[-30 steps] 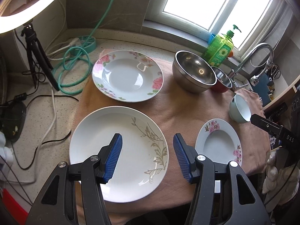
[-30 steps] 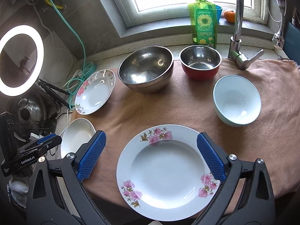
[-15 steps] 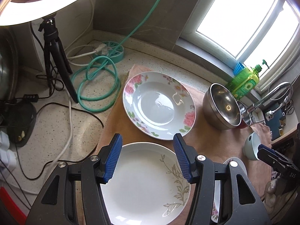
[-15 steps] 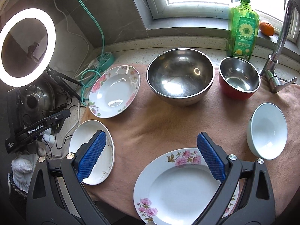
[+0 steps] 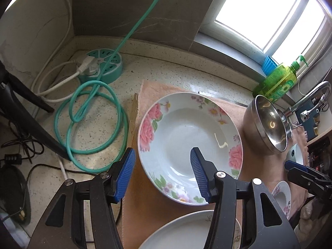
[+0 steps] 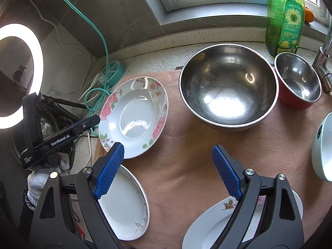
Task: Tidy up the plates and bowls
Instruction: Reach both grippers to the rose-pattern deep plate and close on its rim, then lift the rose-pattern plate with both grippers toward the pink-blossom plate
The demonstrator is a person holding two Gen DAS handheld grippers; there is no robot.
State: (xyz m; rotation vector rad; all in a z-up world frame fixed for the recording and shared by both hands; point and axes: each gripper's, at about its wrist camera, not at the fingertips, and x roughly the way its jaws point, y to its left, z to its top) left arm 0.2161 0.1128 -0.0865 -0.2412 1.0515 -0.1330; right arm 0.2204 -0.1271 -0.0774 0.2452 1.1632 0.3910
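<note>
- Left wrist view: left gripper (image 5: pixel 161 173) is spread, empty, straddling the near-left rim of the round rose-patterned white ceramic plate (image 5: pixel 186 137).
- Right gripper (image 6: pixel 168 170), its jaws just narrowing, gapes empty; the large steel bowl (image 6: pixel 228 87) sits ahead on the brown cloth (image 6: pixel 186 145).

— What is in front of your left gripper (image 5: pixel 161 171)?

— A rose-patterned plate (image 5: pixel 189 146) on a peach cloth (image 5: pixel 145 186). Your jaws, which have just been closing a little, stand apart: one blue pad over the plate's near rim, the other over the cloth beside it, nothing pressed.
</note>
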